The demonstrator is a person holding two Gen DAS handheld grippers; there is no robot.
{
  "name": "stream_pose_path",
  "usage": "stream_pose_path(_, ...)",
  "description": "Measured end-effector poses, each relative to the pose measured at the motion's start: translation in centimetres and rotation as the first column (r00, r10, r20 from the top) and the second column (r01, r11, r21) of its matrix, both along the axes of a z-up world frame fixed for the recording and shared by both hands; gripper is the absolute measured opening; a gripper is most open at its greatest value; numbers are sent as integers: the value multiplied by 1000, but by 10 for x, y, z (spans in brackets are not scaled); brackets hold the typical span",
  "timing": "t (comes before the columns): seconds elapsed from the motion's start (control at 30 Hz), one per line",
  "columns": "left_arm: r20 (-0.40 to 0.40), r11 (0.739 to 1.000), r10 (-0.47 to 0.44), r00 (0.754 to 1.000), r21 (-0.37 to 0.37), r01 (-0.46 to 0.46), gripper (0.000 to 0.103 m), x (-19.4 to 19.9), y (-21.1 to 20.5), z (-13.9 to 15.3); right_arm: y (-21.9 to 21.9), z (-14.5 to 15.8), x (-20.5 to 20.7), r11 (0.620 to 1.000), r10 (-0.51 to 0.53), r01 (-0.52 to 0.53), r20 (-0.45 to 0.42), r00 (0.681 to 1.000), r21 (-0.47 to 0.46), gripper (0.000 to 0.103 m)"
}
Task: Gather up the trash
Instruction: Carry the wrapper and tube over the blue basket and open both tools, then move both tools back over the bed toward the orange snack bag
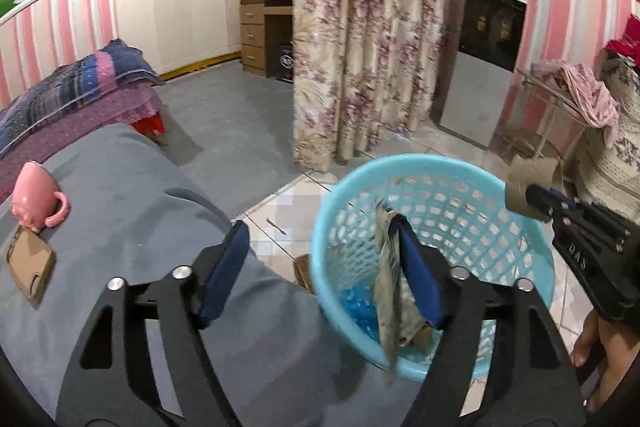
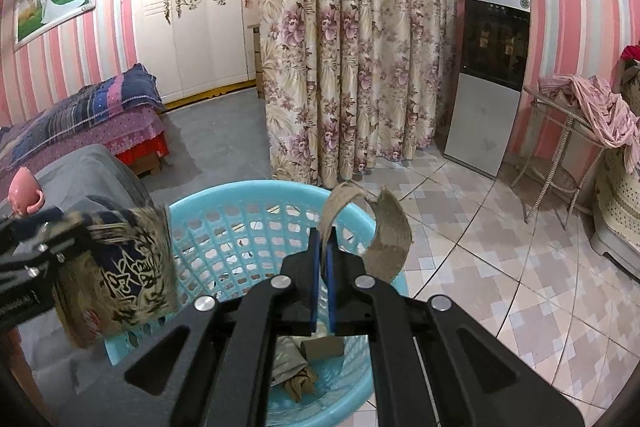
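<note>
A light blue mesh basket (image 1: 440,163) (image 2: 240,187) stands on the tiled floor beside a grey cushion. My left gripper (image 1: 316,225) is open wide over its near rim. A patterned wrapper (image 1: 388,287) (image 2: 120,267) hangs loose against the right finger's blue pad, inside the basket's mouth and motion-blurred. My right gripper (image 2: 324,239) (image 1: 536,195) is shut on a torn brown cardboard strip (image 2: 388,227) (image 1: 528,179), held above the basket's far rim. At the bottom of the basket lie a cardboard tube (image 2: 322,347), crumpled paper (image 2: 296,379) and blue plastic (image 1: 360,307).
A pink mug (image 1: 36,195) and a brown phone case (image 1: 30,263) lie on the grey cushion (image 1: 140,207). A small object (image 1: 276,225) lies on the tiles. A floral curtain (image 2: 340,87), a water dispenser (image 2: 492,67) and a wire table (image 2: 560,147) with pink cloth stand behind.
</note>
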State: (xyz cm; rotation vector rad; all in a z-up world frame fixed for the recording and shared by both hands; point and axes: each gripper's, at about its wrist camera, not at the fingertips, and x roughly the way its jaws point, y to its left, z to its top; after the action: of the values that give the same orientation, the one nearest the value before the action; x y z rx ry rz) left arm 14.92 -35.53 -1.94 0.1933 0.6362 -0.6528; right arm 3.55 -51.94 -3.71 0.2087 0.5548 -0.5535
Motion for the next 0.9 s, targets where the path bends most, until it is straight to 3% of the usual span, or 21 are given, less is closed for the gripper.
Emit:
stream_pose_path(0.37, 7, 999, 43, 999, 1, -43, 83, 8, 13, 3, 13, -4, 11, 999, 34, -34, -27, 999, -18, 3)
stream_pose_path(0.5, 20, 997, 78, 997, 2, -78, 91, 13, 25, 6, 19, -6, 16, 999, 37, -38, -32, 999, -22, 3)
stream_pose_path(0.8, 20, 988, 154, 988, -10, -154, 96, 31, 64, 13, 30, -10, 27, 999, 44, -44, -35, 998, -9, 5)
stream_pose_path(0.83, 21, 987, 161, 987, -12, -161, 96, 32, 69, 14, 31, -10, 29, 999, 41, -41, -39, 998, -8, 10)
stream_pose_path(0.9, 24, 983, 181, 983, -14, -181, 96, 35, 79, 16, 31, -11, 29, 999, 37, -37, -35, 999, -2, 42)
